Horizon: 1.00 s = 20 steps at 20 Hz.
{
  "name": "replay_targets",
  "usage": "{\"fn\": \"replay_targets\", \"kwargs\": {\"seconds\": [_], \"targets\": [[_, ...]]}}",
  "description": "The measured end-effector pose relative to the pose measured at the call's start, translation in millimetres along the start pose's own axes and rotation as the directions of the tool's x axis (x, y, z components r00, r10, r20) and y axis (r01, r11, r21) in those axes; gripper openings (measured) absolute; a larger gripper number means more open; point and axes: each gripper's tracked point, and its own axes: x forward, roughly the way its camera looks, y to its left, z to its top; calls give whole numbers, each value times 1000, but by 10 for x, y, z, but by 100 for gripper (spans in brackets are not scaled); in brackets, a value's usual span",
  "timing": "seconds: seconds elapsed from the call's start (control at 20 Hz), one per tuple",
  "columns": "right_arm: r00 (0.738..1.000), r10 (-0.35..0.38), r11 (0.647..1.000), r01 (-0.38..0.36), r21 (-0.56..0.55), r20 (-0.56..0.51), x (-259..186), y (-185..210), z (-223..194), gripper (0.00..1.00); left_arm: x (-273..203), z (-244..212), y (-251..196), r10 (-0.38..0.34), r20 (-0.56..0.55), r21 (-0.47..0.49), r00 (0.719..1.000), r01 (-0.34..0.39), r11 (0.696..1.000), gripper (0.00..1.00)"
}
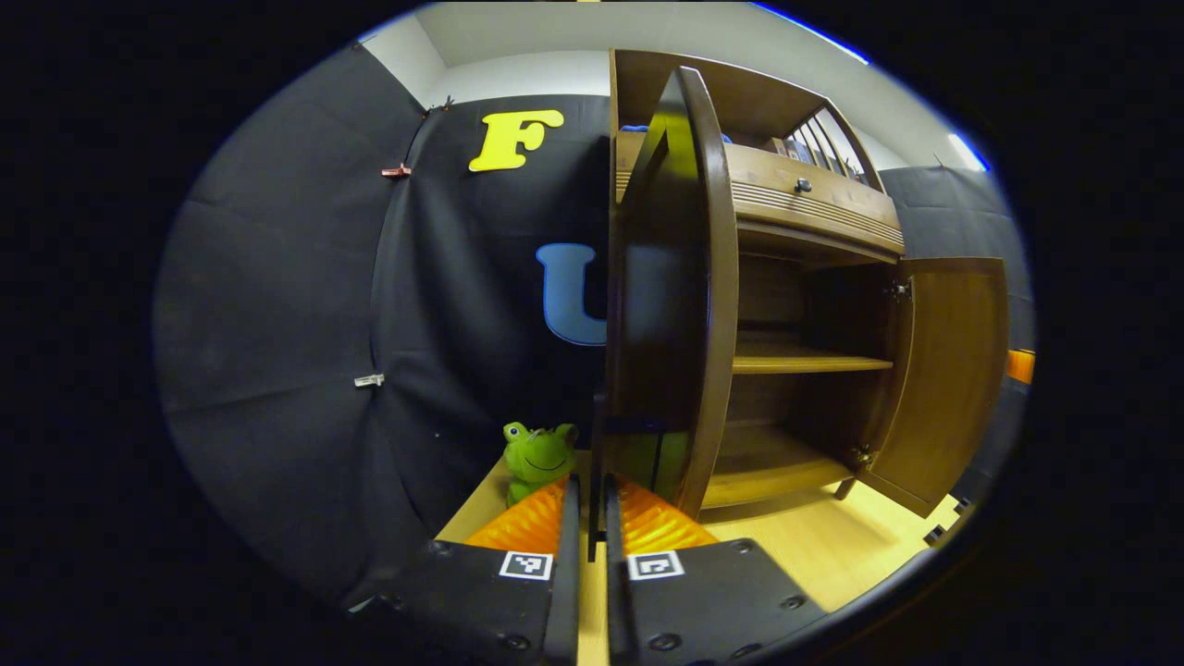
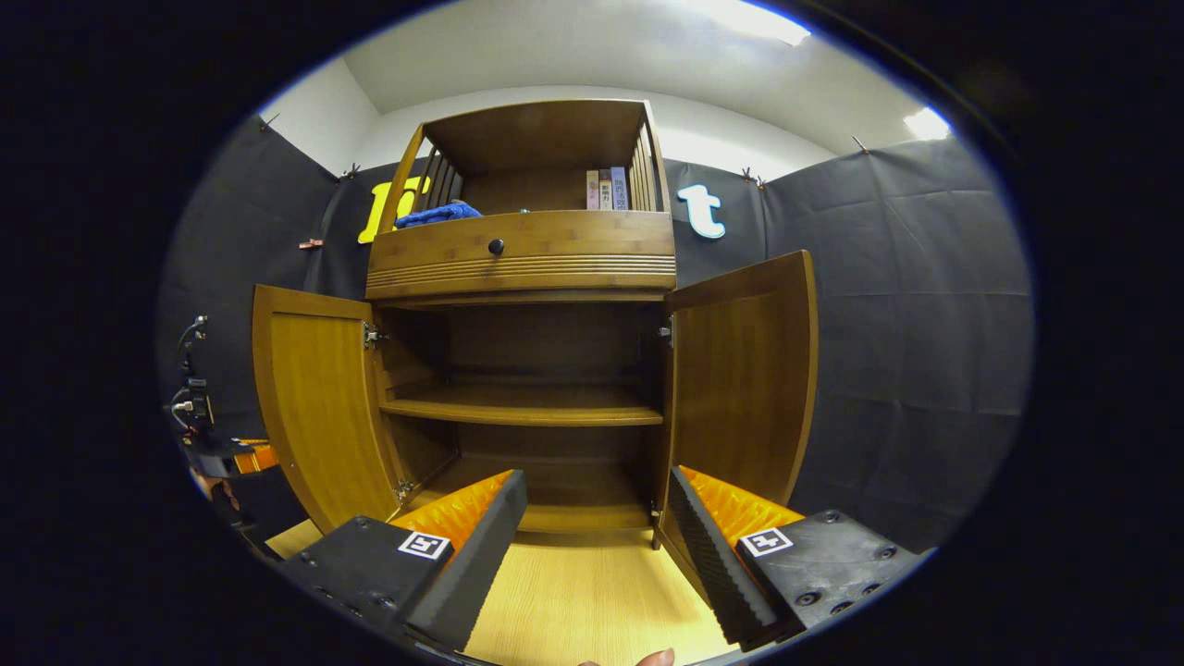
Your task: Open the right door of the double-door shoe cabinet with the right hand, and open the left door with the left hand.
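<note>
While both doors of the shoe cabinet [image 2: 523,277] stand swung wide, the right gripper view looks straight into it: the left door [image 2: 319,407] hangs out to the left, the right door [image 2: 745,370] out to the right, and the middle shelf [image 2: 523,407] sits bare between them. Up top there's a drawer [image 2: 523,245] with a dark knob, and above it an open compartment holding a blue cloth [image 2: 435,215] on the left and a few books [image 2: 606,190] on the right. Right claw [image 2: 597,518] is spread wide, fingers well apart, gripping nothing, hovering over the light wooden counter [image 2: 592,592] just in front of the cabinet. Over to the left gripper view now: the left claw [image 1: 592,518] has its fingers drawn in almost together, a thin dark piece standing in the narrow gap at the near lower edge of the left door [image 1: 680,296], which is seen edge-on, right up close. Whether both fingers actually press on that piece, I can't tell. Beyond the door, the right door [image 1: 943,370] hangs open on the far side. A green frog toy [image 1: 536,458] sits on the counter just left of the claw, against the black cloth wall [image 1: 277,324]. Far left in the right gripper view, the other gripper [image 2: 208,444] shows beside the left door.
</note>
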Motion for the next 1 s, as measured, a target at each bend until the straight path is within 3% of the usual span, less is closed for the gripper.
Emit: {"fn": "replay_targets", "kwargs": {"seconds": [0.1, 0.25, 0.45, 0.65, 1.0], "targets": [[1000, 4, 1000, -4, -4, -3, -41, -18, -11, 98, -70, -15, 239, 85, 9, 23, 996, -85, 996, 49], [1000, 15, 1000, -15, -4, -16, -77, -26, -31, 98, -122, -42, 269, 107, -3, 33, 994, -107, 994, 97], [999, 29, 1000, -29, -3, -14, -56, -29, 0, 96, -276, 42, 263, 112, 4, 60, 994, -112, 992, 98], [1000, 24, 1000, -24, 8, -10, -1, -73, 38, 96, -600, 110, 8, 68, 13, 33, 998, -68, 997, 98], [1000, 21, 1000, -21, 6, 0, 93, -134, 110, 96, -654, 508, -484, 6, 64, 2, 998, -6, 1000, 98]]}}
